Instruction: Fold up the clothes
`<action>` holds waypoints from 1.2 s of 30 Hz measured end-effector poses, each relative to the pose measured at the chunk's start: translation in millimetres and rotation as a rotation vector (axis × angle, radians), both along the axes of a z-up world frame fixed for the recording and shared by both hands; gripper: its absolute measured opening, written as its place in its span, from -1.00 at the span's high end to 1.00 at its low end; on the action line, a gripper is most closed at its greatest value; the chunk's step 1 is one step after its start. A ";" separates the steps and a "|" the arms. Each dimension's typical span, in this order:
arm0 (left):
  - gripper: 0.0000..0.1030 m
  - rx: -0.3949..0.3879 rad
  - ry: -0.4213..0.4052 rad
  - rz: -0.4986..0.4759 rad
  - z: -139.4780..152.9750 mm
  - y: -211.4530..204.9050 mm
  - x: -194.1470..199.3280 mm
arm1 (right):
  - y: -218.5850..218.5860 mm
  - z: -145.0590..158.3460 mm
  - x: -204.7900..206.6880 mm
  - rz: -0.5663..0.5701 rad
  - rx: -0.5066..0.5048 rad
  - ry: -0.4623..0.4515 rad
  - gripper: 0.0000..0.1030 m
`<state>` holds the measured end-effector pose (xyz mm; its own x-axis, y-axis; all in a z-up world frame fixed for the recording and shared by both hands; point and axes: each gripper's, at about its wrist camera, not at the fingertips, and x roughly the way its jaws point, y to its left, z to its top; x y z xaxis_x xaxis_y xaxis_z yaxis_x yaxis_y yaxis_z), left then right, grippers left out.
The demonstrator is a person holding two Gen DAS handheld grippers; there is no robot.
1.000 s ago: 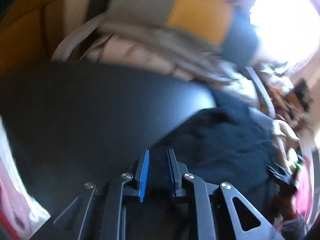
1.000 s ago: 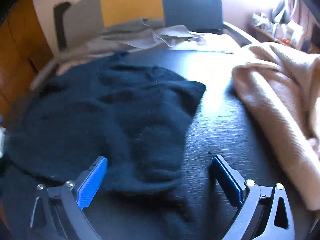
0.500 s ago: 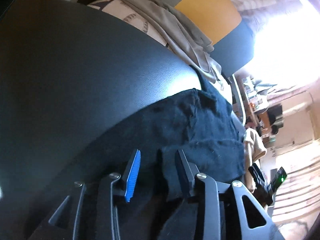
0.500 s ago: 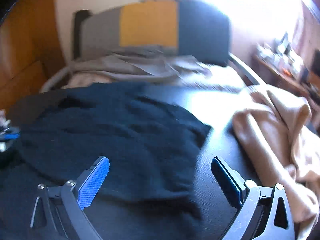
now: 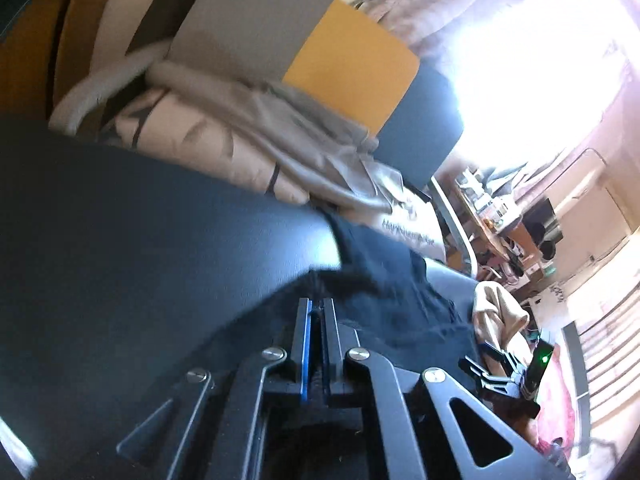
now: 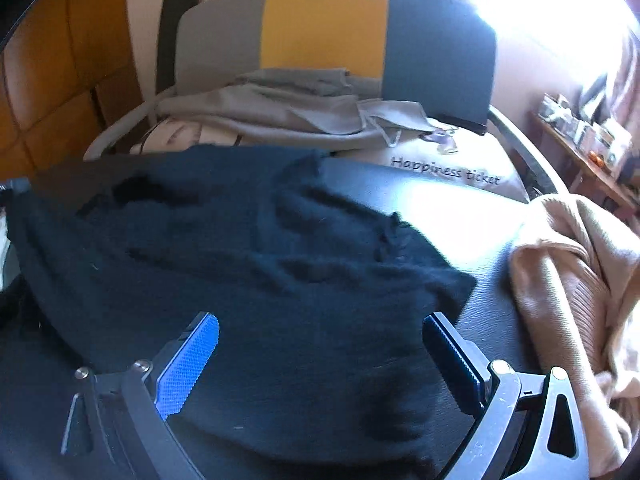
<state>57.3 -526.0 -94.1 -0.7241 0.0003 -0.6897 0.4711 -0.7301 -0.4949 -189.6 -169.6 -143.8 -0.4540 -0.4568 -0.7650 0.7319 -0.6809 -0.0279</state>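
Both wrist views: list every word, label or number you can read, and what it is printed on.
"Happiness ticket": black script on the pale cushion behind the black table, right wrist view.
The same print on that cushion in the left wrist view is too blurred to read.
Items on the far shelf: too small to read.

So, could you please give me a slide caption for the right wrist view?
Open right tool poised over a black sweater spread on the dark table, beige garment alongside.

You have the sweater spread across the bench, with a second garment heaped at its right. Behind the bench stands a chair, its seat piled with cloths on a cushion.
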 end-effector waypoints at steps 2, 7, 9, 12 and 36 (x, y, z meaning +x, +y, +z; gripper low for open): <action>0.95 -0.030 -0.039 -0.002 0.6 -1.4 -7.9 | 2.7 -7.9 -7.9 -0.019 0.009 -0.022 -1.00; 0.95 -0.082 -0.276 0.029 -53.9 5.0 -18.8 | 19.9 -32.1 -31.4 -0.131 0.035 -0.061 -0.99; 0.91 -0.072 -0.307 0.043 -67.5 6.8 -11.0 | 33.4 -29.9 -44.5 -0.221 0.047 -0.046 -0.99; 0.79 -0.110 -0.314 0.116 -62.2 8.7 2.0 | 39.0 -21.4 -47.0 -0.243 0.065 -0.002 -1.00; 0.62 -0.175 -0.215 -0.032 -72.2 93.9 -28.3 | -43.8 -40.8 -32.8 0.080 -0.009 -0.050 -1.00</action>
<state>29.0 -432.1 -166.3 -0.5625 -0.1117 -0.8192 0.5269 -0.8120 -0.2511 -222.5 -213.4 -184.6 -0.3771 -0.4972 -0.7814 0.7843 -0.6202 0.0161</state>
